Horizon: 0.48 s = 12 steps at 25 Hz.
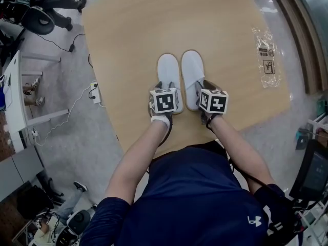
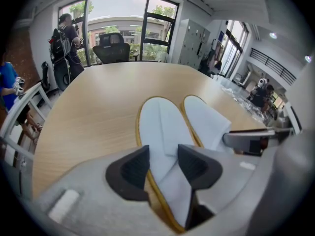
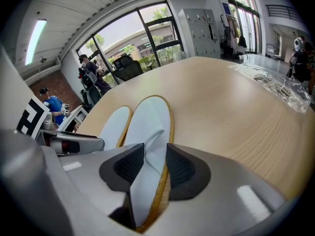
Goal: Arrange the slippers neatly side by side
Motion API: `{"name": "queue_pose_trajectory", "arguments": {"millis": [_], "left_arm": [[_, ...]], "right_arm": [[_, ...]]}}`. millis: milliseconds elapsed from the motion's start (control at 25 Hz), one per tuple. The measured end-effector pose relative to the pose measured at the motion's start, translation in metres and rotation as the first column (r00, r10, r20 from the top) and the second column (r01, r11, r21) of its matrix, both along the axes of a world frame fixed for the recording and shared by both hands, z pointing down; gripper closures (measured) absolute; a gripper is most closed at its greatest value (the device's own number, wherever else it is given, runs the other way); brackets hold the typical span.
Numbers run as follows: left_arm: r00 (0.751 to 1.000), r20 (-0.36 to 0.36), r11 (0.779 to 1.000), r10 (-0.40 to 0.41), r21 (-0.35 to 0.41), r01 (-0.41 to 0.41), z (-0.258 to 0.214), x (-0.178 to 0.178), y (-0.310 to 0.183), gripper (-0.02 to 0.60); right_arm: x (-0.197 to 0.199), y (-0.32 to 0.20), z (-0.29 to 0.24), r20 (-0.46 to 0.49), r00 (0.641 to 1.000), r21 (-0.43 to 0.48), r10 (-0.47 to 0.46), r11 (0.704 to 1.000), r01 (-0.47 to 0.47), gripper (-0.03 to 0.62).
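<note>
Two white slippers with yellow rims lie side by side on the wooden table [image 1: 128, 40], toes pointing away from me. My left gripper [image 1: 165, 87] is at the heel of the left slipper [image 1: 168, 70]. In the left gripper view its pads [image 2: 130, 168] straddle that slipper [image 2: 160, 127] and press its sides, so the left gripper [image 2: 163, 163] is shut on it. My right gripper [image 1: 205, 87] sits at the heel of the right slipper [image 1: 192, 68]. In the right gripper view the right gripper [image 3: 155, 163] pinches the slipper [image 3: 150, 119], whose upper bulges up between the pads.
A clear plastic bag [image 1: 266, 55] lies near the table's right edge. The table's near edge runs just under my hands. On the floor at the left are a power strip [image 1: 95, 91] and cables. Office chairs and people are by the far windows [image 2: 110, 45].
</note>
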<state>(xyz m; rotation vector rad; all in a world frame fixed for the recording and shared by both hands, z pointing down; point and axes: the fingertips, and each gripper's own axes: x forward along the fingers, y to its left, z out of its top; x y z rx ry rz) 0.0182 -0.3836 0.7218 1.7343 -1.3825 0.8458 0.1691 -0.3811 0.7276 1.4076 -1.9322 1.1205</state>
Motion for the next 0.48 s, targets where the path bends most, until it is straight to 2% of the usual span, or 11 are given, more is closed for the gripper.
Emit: {"name": "queue_pose_trajectory", "arguments": {"millis": [160,320,400,480], "left_arm": [[0.999,-0.046,1.000,-0.014,0.011,0.015,-0.022,0.004,0.007,0.397],[0.991,-0.133,0.997,-0.030,0.060,0.038,-0.048,0.007,0.017,0.397],[0.981,-0.192,0.996,-0.010,0.086,0.027,-0.062,0.012,0.025,0.410],[0.967,-0.250,0.991,0.052,0.136,-0.019,-0.081,0.021,0.034,0.454]], "right_arm": [[0.002,-0.002,-0.009,0.056,0.998,0.027,-0.008,1.000,0.006,0.398],[0.015,-0.006,-0.042,0.097,0.995,0.107,0.025,0.994,-0.036,0.398],[0.020,-0.003,-0.060,0.137,0.990,0.135,0.033,0.989,-0.052,0.406],[0.022,0.004,-0.082,0.196,0.980,0.166,0.024,0.984,-0.057,0.446]]}}
